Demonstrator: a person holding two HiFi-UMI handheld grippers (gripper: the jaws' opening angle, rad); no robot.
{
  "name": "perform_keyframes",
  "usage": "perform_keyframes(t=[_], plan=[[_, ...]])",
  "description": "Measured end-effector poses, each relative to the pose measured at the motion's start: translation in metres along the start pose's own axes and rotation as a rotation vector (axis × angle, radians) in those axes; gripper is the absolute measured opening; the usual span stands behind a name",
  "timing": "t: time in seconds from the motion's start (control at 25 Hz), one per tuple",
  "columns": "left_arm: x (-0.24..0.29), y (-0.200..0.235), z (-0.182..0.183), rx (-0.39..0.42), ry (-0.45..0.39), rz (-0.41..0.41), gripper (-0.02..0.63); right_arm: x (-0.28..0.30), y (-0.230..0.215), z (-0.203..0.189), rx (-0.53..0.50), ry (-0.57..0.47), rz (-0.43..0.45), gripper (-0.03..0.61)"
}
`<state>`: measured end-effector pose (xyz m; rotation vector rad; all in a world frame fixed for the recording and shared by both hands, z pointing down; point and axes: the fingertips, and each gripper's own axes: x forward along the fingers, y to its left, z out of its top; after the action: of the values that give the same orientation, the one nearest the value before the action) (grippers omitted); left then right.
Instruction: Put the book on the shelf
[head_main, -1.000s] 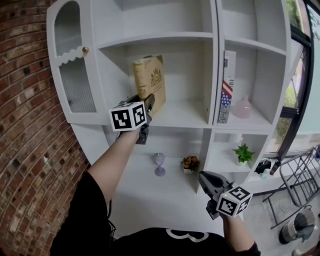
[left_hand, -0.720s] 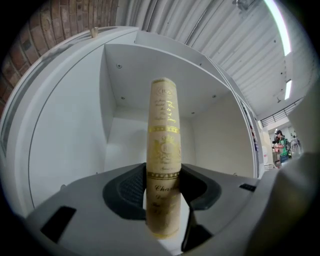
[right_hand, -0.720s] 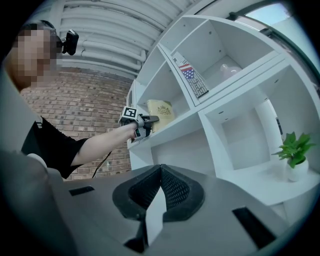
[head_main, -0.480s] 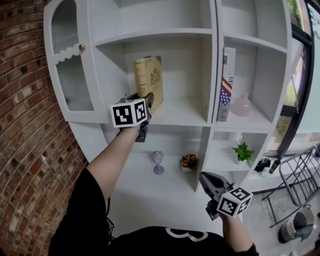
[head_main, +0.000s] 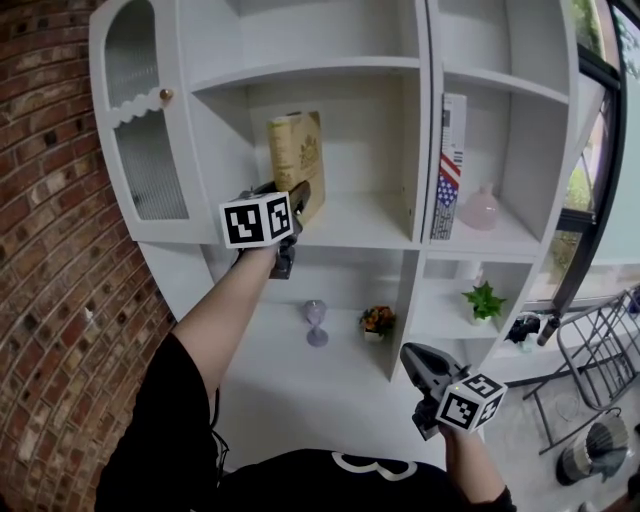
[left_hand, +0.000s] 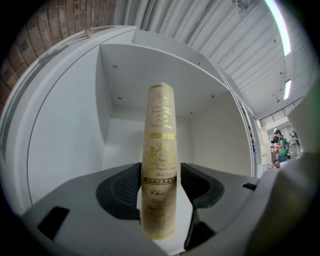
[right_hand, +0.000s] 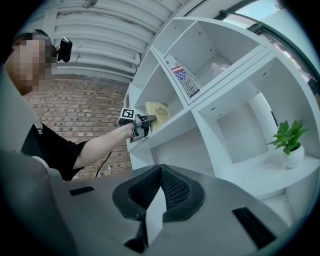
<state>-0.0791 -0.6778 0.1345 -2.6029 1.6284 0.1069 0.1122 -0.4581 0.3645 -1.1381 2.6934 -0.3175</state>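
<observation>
A tan book (head_main: 296, 150) with gold print stands upright on the white shelf (head_main: 360, 228), in the middle compartment. My left gripper (head_main: 300, 196) is at the book's lower front edge. In the left gripper view the book's spine (left_hand: 160, 145) stands between the jaws of the left gripper (left_hand: 161, 172), which are opening; a thin gap shows at the right pad. My right gripper (head_main: 408, 352) hangs low in front of the lower shelves, away from the book. Its jaws (right_hand: 161, 172) are shut with nothing between them. The book (right_hand: 159, 111) also shows far off in the right gripper view.
A tall book with a flag pattern (head_main: 450, 165) and a pink vase (head_main: 480, 210) stand in the compartment to the right. Below are a purple glass (head_main: 317, 322), a small flower pot (head_main: 378, 322) and a green plant (head_main: 484, 302). A brick wall (head_main: 50, 300) lies to the left.
The left gripper has stayed at the book's lower edge, shifted only slightly. The book stands where it stood. The right gripper has not moved.
</observation>
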Motion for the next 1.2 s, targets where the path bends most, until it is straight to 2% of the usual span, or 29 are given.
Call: perform_keyframes(t=[0.16,0.36,0.56,0.68,0.8,0.92,1.0,1.2], plan=[[-0.004,-0.003,0.008,0.01,-0.003,-0.028,0.298,-0.002,0.009,0.004,-0.016,-0.005,0.03,0.008],[-0.015,-0.006,0.015,0.016,-0.021,-0.048,0.354,-0.004,0.021,0.009,-0.056,0.001,0.036,0.009],[-0.047,-0.012,0.029,0.067,-0.072,-0.051,0.359,-0.006,0.035,0.008,-0.079,0.022,0.047,0.009],[-0.072,-0.022,0.033,0.044,-0.095,-0.09,0.354,-0.009,0.046,0.006,-0.09,0.032,0.056,0.009],[-0.102,-0.035,0.034,0.027,-0.127,-0.129,0.265,-0.012,0.059,0.007,-0.123,0.045,0.062,0.009],[-0.131,-0.06,0.028,0.021,-0.137,-0.199,0.231,-0.019,0.073,0.01,-0.148,0.046,0.068,0.009],[-0.151,-0.078,0.022,0.018,-0.141,-0.231,0.152,-0.025,0.081,0.013,-0.157,0.04,0.073,0.009],[-0.196,-0.121,-0.005,-0.045,-0.109,-0.333,0.055,-0.039,0.102,0.013,-0.156,0.022,0.088,0.009]])
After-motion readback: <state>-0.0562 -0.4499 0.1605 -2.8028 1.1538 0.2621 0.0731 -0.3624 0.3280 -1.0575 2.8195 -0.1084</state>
